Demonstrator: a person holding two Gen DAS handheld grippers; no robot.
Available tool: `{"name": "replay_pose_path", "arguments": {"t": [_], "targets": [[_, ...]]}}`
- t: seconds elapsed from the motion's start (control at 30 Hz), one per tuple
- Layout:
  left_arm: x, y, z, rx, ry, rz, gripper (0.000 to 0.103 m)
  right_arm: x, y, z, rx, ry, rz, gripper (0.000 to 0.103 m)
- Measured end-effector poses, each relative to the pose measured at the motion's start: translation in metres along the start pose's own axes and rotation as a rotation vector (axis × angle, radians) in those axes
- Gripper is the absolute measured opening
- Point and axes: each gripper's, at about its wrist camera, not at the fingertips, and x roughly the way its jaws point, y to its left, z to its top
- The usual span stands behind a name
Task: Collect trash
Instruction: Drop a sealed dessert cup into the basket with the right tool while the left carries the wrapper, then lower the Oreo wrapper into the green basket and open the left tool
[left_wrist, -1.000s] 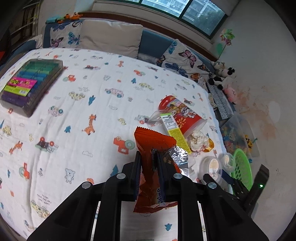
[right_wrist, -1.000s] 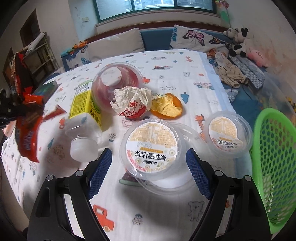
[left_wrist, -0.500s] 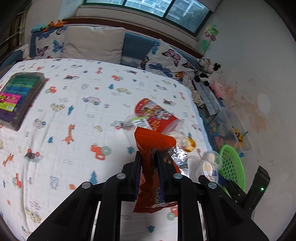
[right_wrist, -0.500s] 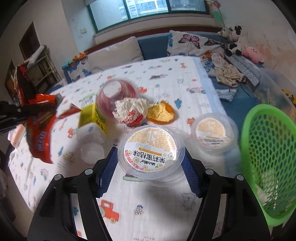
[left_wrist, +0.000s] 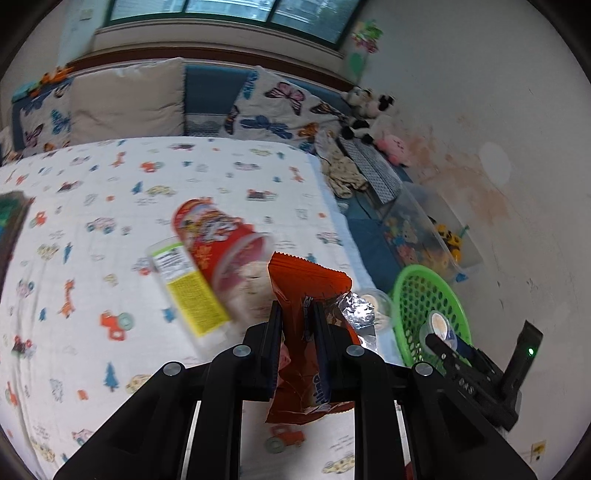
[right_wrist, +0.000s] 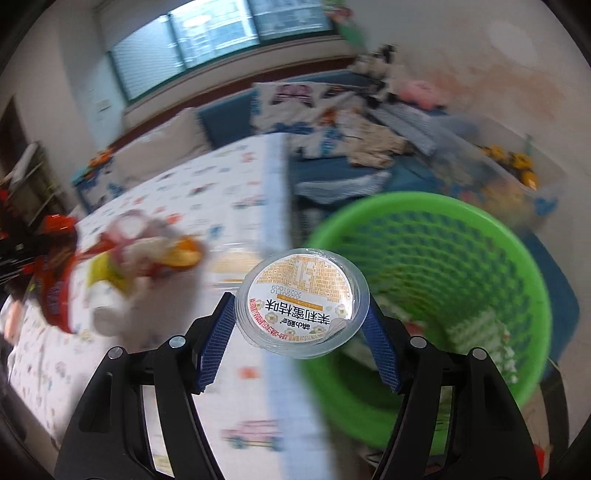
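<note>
Trash cup (right_wrist: 302, 301) — label "20261009" — in right tongs (right_wrist: 299, 341)

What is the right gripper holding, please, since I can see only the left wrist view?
Observer: The right gripper has its jaws closed on a round clear plastic cup with a white-and-gold printed lid.
Operator: Thank you. Does the green plastic mesh basket hold anything at the bottom?
Observer: Yes, the right wrist view looks down into it, and pale crumpled trash lies at the bottom, though blur hides what it is.
</note>
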Motion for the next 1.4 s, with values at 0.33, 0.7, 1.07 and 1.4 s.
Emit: {"name": "replay_pose_path", "arguments": {"t": [0.33,0.7,1.07,1.4], "targets": [[0.034,-0.055,0.010,0.092,0.042,-0.017,0.017,0.031,-0.080,0.003,0.103,0.069,-0.109,0.069],[0.065,-0.125,0.016,0.214,0.074,-0.076,0.017,0.018,-0.098,0.006,0.124,0.025,-0.139,0.073],[0.125,-0.192,-0.001,0.324,0.169,-0.124,0.017,-0.041,-0.106,-0.009,0.138,-0.085,-0.160,0.078],[0.158,-0.212,-0.024,0.362,0.226,-0.157,0.050,-0.066,-0.116,-0.022,0.196,-0.122,-0.144,0.079]]}}
